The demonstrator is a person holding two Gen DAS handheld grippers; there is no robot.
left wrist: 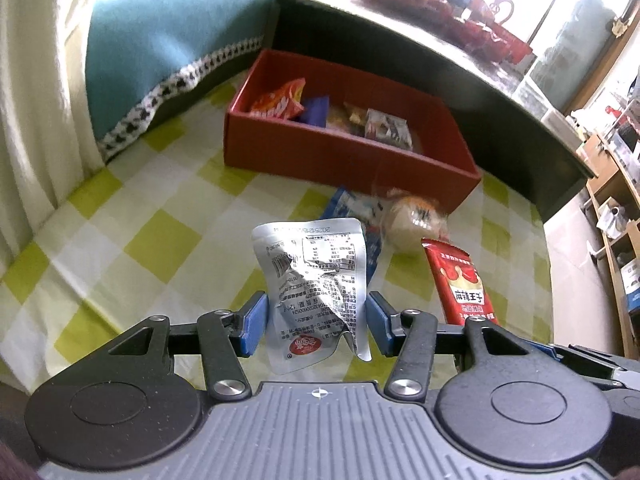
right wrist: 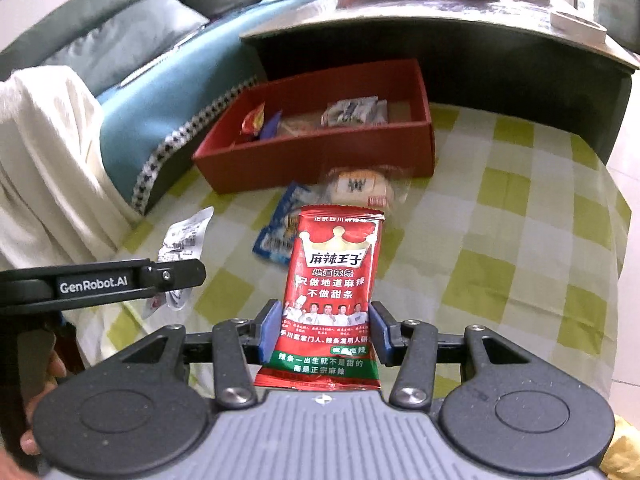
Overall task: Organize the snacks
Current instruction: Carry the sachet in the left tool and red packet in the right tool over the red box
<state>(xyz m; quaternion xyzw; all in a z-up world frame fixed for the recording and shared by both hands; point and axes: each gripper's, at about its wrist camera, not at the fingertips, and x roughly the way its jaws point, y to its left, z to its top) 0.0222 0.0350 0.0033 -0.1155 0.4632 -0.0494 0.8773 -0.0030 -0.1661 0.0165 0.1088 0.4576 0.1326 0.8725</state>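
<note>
My left gripper (left wrist: 316, 324) has its blue pads on both sides of a crumpled silver snack pouch (left wrist: 316, 280); whether they touch it is unclear. My right gripper (right wrist: 325, 330) has its pads against a red spicy-strip packet (right wrist: 334, 292), which also shows in the left wrist view (left wrist: 460, 280). The left gripper's arm (right wrist: 100, 284) and the silver pouch (right wrist: 184, 236) show in the right wrist view. A red open box (left wrist: 348, 156) (right wrist: 320, 156) beyond holds several snack packets. A blue packet (right wrist: 280, 224) and a wrapped bun (right wrist: 356, 188) lie in front of the box.
Everything rests on a yellow-green checked cloth (left wrist: 160, 236). A dark low table (left wrist: 440, 60) with red snacks and fruit stands behind the box. A teal sofa (left wrist: 168, 32) and a white blanket (right wrist: 44, 168) are at the left. Shelves (left wrist: 616, 200) stand at the far right.
</note>
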